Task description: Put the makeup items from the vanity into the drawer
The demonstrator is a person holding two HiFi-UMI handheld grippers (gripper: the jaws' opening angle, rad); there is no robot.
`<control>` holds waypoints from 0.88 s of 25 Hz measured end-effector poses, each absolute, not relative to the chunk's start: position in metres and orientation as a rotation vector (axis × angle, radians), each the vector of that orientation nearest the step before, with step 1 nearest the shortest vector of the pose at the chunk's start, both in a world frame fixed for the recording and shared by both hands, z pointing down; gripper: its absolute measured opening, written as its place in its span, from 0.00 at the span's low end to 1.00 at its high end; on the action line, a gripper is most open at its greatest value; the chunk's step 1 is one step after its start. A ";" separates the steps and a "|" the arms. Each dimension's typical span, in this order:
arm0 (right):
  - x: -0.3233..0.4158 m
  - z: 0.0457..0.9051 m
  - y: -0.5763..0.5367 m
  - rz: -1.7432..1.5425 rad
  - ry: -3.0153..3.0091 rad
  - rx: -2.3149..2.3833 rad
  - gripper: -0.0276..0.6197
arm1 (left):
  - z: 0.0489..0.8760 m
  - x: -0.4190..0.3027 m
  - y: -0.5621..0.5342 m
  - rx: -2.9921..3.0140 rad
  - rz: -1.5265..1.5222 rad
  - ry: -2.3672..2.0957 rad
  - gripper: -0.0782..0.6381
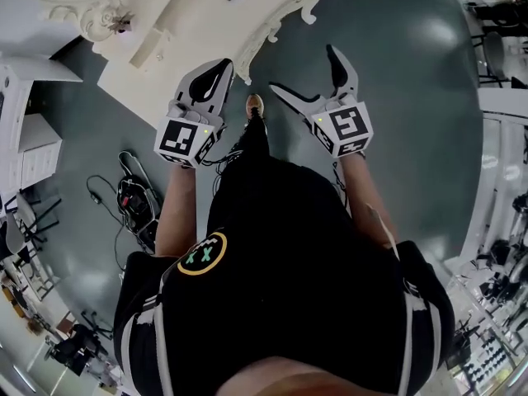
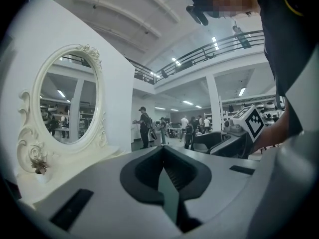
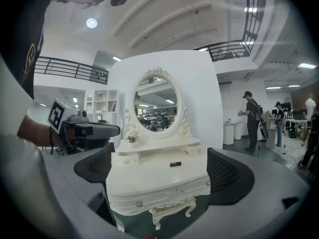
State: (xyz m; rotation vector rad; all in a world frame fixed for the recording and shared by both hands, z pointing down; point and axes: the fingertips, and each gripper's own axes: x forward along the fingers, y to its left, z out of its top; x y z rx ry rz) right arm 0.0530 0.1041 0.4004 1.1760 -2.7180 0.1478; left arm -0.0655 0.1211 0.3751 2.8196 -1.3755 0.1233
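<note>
I am standing on a grey hall floor (image 1: 396,97) facing a white ornate vanity with an oval mirror (image 3: 158,176). The head view is cutting the mirror off at its top edge. My left gripper (image 1: 221,74) is blocking the tabletop from its own camera, jaws pressed together on nothing. A small black tube-shaped item (image 3: 175,164), too small to identify, is lying on the vanity top, well apart from both grippers. My right gripper (image 1: 302,68) is spread wide, framing the vanity.
</note>
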 end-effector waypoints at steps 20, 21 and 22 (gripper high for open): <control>-0.025 0.423 -0.114 0.231 -2.637 1.133 0.97 | 0.404 -0.134 -0.096 2.743 0.119 -1.300 0.14; -0.024 0.425 -0.119 0.237 -2.637 1.127 0.97 | 0.405 -0.133 -0.101 2.736 0.122 -1.305 0.14; -0.023 0.427 -0.124 0.244 -2.639 1.121 0.97 | 0.406 -0.133 -0.106 2.730 0.127 -1.311 0.14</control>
